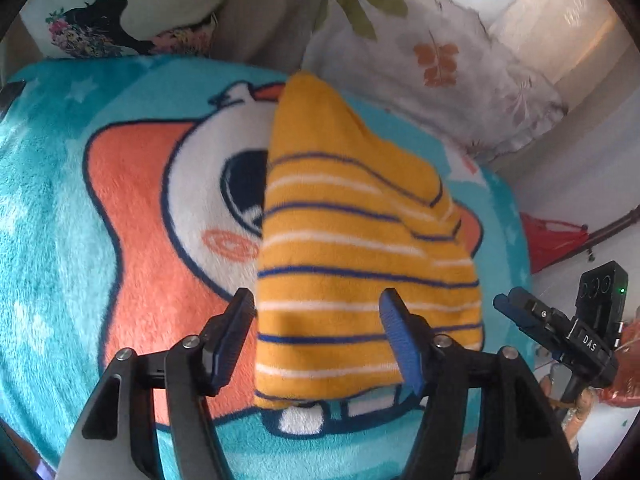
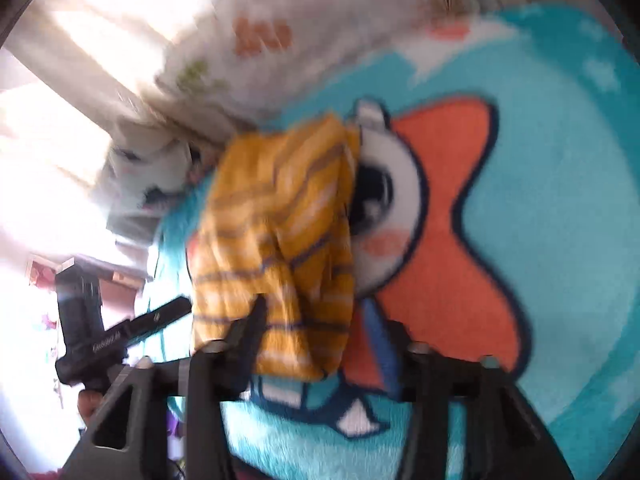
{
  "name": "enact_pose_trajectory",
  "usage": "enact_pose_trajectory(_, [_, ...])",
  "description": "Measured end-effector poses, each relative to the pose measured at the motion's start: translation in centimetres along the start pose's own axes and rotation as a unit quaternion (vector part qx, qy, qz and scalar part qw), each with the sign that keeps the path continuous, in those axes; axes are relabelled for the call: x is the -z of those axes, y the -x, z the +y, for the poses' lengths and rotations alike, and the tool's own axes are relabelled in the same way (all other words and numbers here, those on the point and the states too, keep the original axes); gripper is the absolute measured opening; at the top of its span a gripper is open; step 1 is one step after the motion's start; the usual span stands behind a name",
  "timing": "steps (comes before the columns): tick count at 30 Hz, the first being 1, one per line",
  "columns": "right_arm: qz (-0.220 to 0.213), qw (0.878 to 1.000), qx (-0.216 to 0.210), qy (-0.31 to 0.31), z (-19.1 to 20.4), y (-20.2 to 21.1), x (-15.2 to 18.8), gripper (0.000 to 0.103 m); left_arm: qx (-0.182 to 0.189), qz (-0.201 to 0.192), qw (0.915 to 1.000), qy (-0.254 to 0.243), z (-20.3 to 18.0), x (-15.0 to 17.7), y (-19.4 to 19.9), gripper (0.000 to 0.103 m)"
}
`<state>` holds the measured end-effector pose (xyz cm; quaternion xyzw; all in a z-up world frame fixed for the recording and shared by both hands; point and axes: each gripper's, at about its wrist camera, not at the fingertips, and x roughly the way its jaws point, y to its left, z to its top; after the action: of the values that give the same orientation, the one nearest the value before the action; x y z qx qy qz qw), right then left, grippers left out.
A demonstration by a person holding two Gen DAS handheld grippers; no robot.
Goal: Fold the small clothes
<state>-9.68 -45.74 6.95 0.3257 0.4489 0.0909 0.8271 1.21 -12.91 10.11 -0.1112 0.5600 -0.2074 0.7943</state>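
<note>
Yellow striped garment (image 1: 360,248) lies folded on the teal cartoon blanket (image 1: 48,208), floral pillow (image 1: 432,64) behind it. My left gripper (image 1: 320,320) is spread wide over its near edge, gripping nothing. My right gripper (image 2: 316,320) also hangs wide apart above the cloth; view blurred.

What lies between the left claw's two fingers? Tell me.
The folded yellow striped garment, lying on the teal cartoon blanket. The left claw stands open around its near end, shown in the left wrist view.
</note>
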Motion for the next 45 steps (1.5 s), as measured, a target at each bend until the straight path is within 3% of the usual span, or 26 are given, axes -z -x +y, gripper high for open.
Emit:
enact_pose_trajectory(2, [0.001, 1.000, 0.015, 0.012, 0.5, -1.3, -1.4, 0.076, 0.001, -0.003, 0.9998, 0.020, 1.6, -1.3, -0.5, 0.074])
enact_pose_trajectory(5, [0.021, 0.999, 0.026, 0.009, 0.2, -5.2, -4.1, 0.076, 0.031, 0.000, 0.9988, 0.038, 3.4, -2.9, -2.7, 0.081])
enact_pose_trajectory(7, [0.026, 0.998, 0.050, 0.002, 0.1, -8.1, -5.6, 0.076, 0.058, 0.022, 0.9974, 0.036, 3.7, -3.3, -4.8, 0.086])
enact_pose_trajectory(9, [0.040, 0.999, 0.034, -0.003, 0.1, -10.2, -6.0, 0.076, 0.070, 0.044, 0.9963, 0.026, 3.3, -3.3, -6.7, 0.086])
enact_pose_trajectory(10, [0.049, 0.999, 0.022, -0.004, 0.4, -11.1, -6.0, 0.073, 0.084, 0.055, 0.9947, 0.020, 3.1, -3.0, -7.4, 0.086])
enact_pose_trajectory(11, [0.060, 0.998, 0.013, -0.003, 0.8, -11.7, -6.0, 0.060, 0.100, 0.065, 0.9927, 0.018, 2.8, -2.9, -7.8, 0.086])
enact_pose_trajectory(13, [0.072, 0.997, 0.016, 0.006, 1.8, -12.8, -6.2, 0.052, 0.109, 0.067, 0.9915, 0.021, 2.4, -3.3, -7.5, 0.070])
enact_pose_trajectory(15, [0.071, 0.997, -0.003, 0.003, 2.9, -12.4, -7.0, 0.035, 0.119, 0.057, 0.9910, 0.025, 2.5, -3.7, -5.8, 0.058])
enact_pose_trajectory(16, [0.064, 0.998, -0.016, 0.008, 3.5, -11.8, -7.4, 0.032, 0.120, 0.046, 0.9914, 0.022, 2.6, -4.2, -4.6, 0.055])
enact_pose_trajectory(20, [0.028, 0.998, -0.045, 0.037, 6.4, -9.5, -8.1, 0.030, 0.080, -0.018, 0.9965, -0.017, 2.3, -5.9, 0.2, 0.056])
enact_pose_trajectory(22, [0.029, 0.997, -0.041, 0.052, 7.1, -10.2, -7.9, 0.031, 0.038, -0.031, 0.9984, -0.028, 2.6, -6.2, 1.1, 0.068])
enact_pose_trajectory(24, [0.035, 0.998, -0.007, 0.049, 6.4, -11.7, -7.2, 0.036, -0.015, -0.017, 0.9993, -0.030, 2.8, -6.3, 0.0, 0.069])
enact_pose_trajectory(26, [0.045, 0.996, 0.061, 0.042, 5.0, -13.1, -6.8, 0.043, -0.060, 0.015, 0.9976, -0.032, 3.4, -5.5, -1.3, 0.069])
enact_pose_trajectory(30, [0.034, 0.997, 0.070, 0.013, 3.2, -11.3, -6.5, 0.048, -0.069, -0.008, 0.9973, -0.025, 4.7, -3.5, 1.2, 0.069])
enact_pose_trajectory(33, [-0.006, 0.995, 0.097, 0.033, 4.9, -7.9, -6.5, 0.047, -0.077, -0.041, 0.9962, -0.004, 6.4, -2.0, 4.4, 0.069])
enact_pose_trajectory(36, [-0.030, 0.996, 0.053, 0.066, 8.4, -5.1, -5.3, 0.044, -0.104, -0.067, 0.9923, 0.011, 7.6, -1.0, 6.5, 0.070])
enact_pose_trajectory(41, [0.027, 0.992, -0.031, 0.121, 12.9, -7.4, -1.5, 0.041, -0.153, -0.117, 0.9812, 0.017, 6.9, 0.0, 9.9, 0.070])
enact_pose_trajectory(44, [0.042, 0.992, 0.024, 0.114, 11.1, -9.8, -0.4, 0.040, -0.168, -0.144, 0.9751, 0.015, 6.2, 1.0, 12.0, 0.073])
enact_pose_trajectory(45, [0.040, 0.993, 0.051, 0.097, 9.4, -10.3, -0.5, 0.029, -0.170, -0.152, 0.9736, 0.015, 6.1, 1.4, 12.7, 0.074])
